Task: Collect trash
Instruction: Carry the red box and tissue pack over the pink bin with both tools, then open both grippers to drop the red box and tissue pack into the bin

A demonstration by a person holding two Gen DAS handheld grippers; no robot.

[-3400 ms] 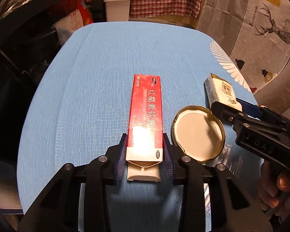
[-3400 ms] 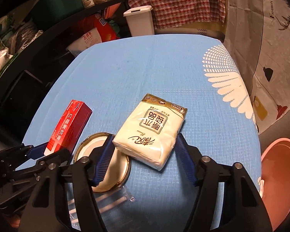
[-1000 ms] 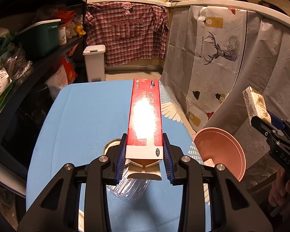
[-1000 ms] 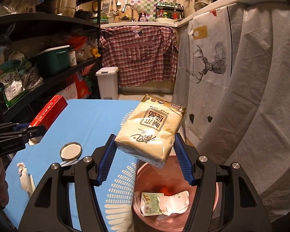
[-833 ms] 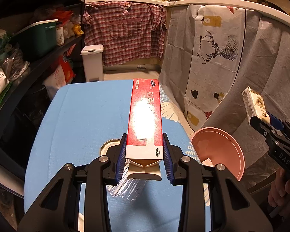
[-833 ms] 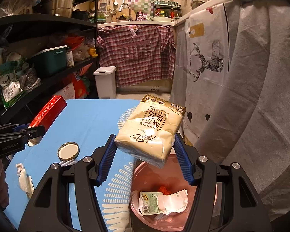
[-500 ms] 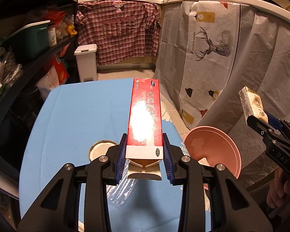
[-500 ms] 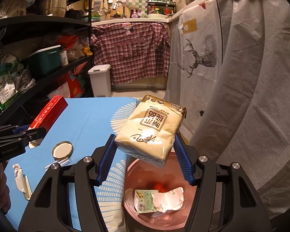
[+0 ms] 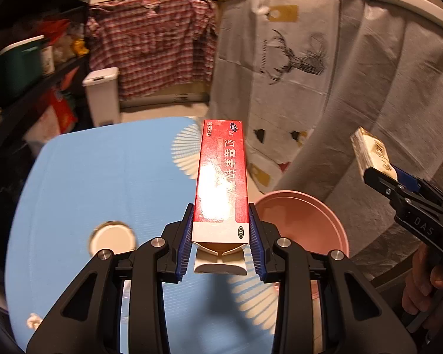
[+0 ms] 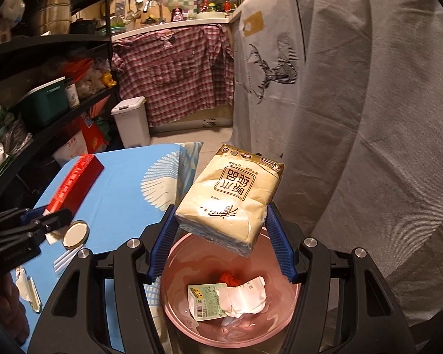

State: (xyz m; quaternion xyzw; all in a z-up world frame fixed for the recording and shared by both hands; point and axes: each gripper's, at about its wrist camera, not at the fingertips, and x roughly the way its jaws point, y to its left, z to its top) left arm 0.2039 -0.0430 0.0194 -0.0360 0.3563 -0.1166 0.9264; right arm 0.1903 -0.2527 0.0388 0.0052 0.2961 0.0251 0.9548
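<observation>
Two loads in the air at once: left gripper (image 9: 221,237) clamped on the red carton (image 9: 221,177) by its near end, right gripper (image 10: 221,242) pinching the tissue pack (image 10: 231,197) across its near corner. Pack hanging directly above the pink basin (image 10: 292,292), already holding a crumpled wrapper (image 10: 224,299); probably fine to drop from there. Carton less well placed, poised over the blue table (image 9: 88,177) with the basin to its right and lower. Risky to let go now: likely to land on the tabletop or clip the rim and tumble to the floor. Also long and held only at one end, so liable to swing. Jar lid (image 9: 112,240) and straws (image 10: 66,259) left on the table.
</observation>
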